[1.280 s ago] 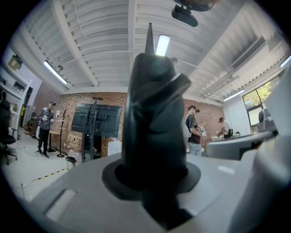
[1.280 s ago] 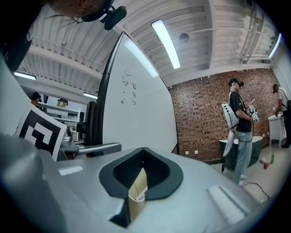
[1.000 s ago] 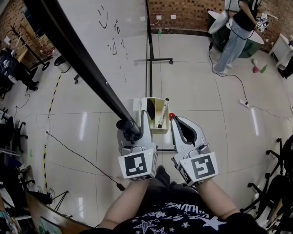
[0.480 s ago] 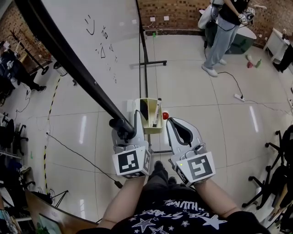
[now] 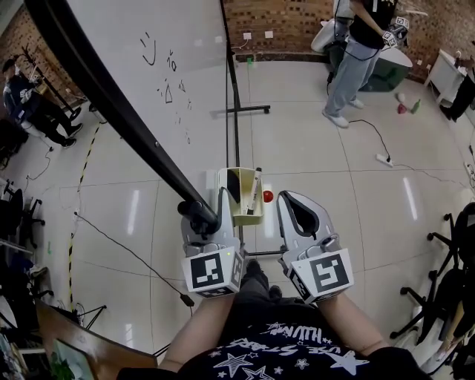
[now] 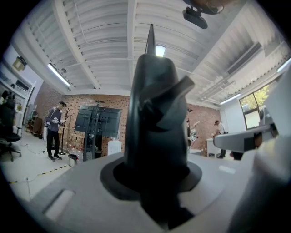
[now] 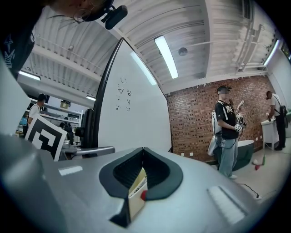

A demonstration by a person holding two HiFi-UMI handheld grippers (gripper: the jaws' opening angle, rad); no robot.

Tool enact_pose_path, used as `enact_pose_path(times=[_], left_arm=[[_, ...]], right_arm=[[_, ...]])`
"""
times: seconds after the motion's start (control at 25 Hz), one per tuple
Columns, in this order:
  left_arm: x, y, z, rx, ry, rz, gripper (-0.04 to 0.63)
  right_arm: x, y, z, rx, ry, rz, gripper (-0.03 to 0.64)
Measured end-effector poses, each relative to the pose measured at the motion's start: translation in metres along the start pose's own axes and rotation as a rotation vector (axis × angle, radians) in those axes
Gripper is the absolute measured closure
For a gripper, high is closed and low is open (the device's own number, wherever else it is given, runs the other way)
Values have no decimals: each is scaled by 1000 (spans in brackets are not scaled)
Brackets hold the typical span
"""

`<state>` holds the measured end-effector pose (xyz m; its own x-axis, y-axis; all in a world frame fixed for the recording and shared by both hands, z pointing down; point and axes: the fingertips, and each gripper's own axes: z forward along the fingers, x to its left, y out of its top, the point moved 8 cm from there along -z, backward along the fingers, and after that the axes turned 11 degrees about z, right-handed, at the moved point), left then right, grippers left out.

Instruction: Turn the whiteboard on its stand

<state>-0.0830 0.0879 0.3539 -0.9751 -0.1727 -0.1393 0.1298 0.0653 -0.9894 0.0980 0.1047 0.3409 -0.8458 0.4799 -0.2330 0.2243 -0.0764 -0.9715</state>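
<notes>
The person's dark shirt [image 5: 289, 349], nearest the camera, bore white stars and lettering too broken up to read. Each gripper's cube showed only a black-and-white square marker, with no words.

The left gripper [image 5: 208, 217] was clamped on the black knob [image 5: 195, 210] at the lower end of the whiteboard's frame. In the left gripper view that dark knob filled the space between the jaws. The right gripper [image 5: 289, 196] hung just beside it, its jaws closed tip to tip with nothing between them.

Just beyond both grippers sat a yellowish tray [image 5: 236, 217] holding a marker pen [image 5: 254, 187] that leaned on end, with a small red ball [image 5: 266, 196] just to its right.

The whiteboard [image 5: 148, 74] rose tilted from the knob toward the upper left, its black frame [image 5: 104, 96] nearest the person. On its white face were a hand-drawn smiley, a small triangle and a few marks too small to read.

The black stand post [image 5: 226, 89] ran along the board's far edge, with a foot bar [image 5: 249, 110] on the pale tiled floor [image 5: 312, 171]. A thin black cable [image 5: 126, 251] crossed the floor at the left, near a strip of black-and-yellow tape [image 5: 80, 185].

Farther off lay a white power strip [image 5: 384, 158]. A person in jeans [image 5: 349, 67] stood before the brick wall [image 5: 289, 22], and another person [image 5: 33, 104] sat at the far left.
</notes>
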Motion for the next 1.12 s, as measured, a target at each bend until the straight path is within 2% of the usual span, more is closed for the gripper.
enact_pose_path(times=[0.48, 0.64, 0.88, 1.12], left_arm=[[-14, 18, -18, 12, 16, -8, 468], [-16, 17, -26, 17, 7, -13, 462], [-5, 10, -8, 23, 0, -19, 456], [-4, 10, -7, 19, -9, -22, 454]], right_arm=[[-3, 1, -6, 28, 33, 8, 609], [-1, 4, 2, 55, -2, 23, 609], [-7, 0, 29, 37, -13, 42, 609], [-8, 5, 28, 33, -47, 46, 609]])
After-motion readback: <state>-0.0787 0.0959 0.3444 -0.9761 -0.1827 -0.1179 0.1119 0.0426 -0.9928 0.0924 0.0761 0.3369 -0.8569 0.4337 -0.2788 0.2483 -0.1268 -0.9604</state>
